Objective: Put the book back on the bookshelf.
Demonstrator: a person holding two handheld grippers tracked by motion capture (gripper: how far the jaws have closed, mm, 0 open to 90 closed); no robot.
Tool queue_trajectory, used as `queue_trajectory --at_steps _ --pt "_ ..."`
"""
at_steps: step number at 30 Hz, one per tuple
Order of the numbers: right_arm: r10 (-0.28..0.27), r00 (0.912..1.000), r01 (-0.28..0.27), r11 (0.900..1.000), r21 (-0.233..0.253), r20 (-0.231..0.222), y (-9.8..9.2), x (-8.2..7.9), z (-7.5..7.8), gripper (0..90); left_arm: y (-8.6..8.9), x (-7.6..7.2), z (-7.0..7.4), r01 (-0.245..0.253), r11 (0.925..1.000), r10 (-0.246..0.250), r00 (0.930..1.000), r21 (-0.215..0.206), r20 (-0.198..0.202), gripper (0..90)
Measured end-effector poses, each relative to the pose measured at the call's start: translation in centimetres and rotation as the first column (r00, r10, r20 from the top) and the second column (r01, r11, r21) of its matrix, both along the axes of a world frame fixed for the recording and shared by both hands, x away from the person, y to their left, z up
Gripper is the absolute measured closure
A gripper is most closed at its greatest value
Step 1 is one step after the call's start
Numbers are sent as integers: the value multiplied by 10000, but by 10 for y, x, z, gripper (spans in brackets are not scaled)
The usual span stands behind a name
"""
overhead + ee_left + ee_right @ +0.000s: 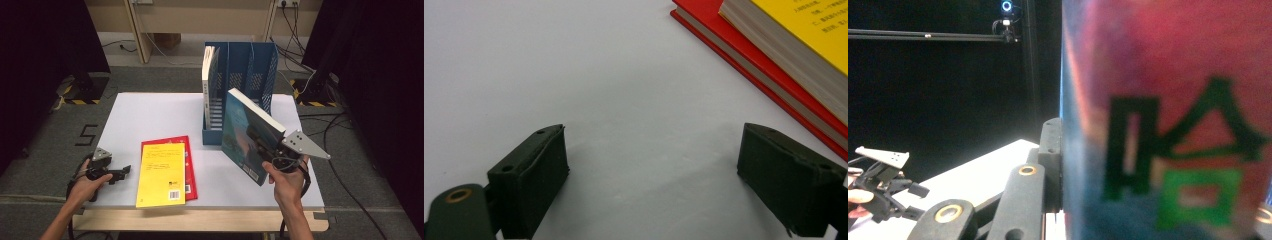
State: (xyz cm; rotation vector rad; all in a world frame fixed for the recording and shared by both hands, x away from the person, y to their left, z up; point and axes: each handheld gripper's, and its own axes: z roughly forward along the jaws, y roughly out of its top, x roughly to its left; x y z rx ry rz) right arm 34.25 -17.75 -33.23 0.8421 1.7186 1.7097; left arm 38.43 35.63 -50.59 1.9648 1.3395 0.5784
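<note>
A thick book with a teal cover [245, 135] stands tilted on its lower edge near the table's right side, and my right gripper [265, 147] is shut on its spine side. Up close, that book's spine [1168, 120] fills the right gripper view, one black jaw pressed against it. My left gripper [120, 172] rests low at the table's front left, open, with bare table between its pads [536, 172]. A yellow book [161, 172] lies on a red book [189, 165] just right of it; both show as yellow book [804, 30] and red book [744, 55].
A blue file rack [240, 85] with three slots stands at the back of the white table [150, 115]; a pale book [207, 75] stands in its left slot. Cables and stand feet lie on the floor around the table.
</note>
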Motion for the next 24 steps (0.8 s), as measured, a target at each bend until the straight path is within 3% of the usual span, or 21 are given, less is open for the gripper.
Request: queue_trajectory --at_steps 12,24 --pt "-395 9985 393 9992 71 374 3 17 29 742 0 0 0 -4 10000 4 10000 0 -1 116" --pt "-1140 9925 1133 9934 185 450 7 51 43 742 0 0 0 -18 10000 18 10000 -20 1 116"
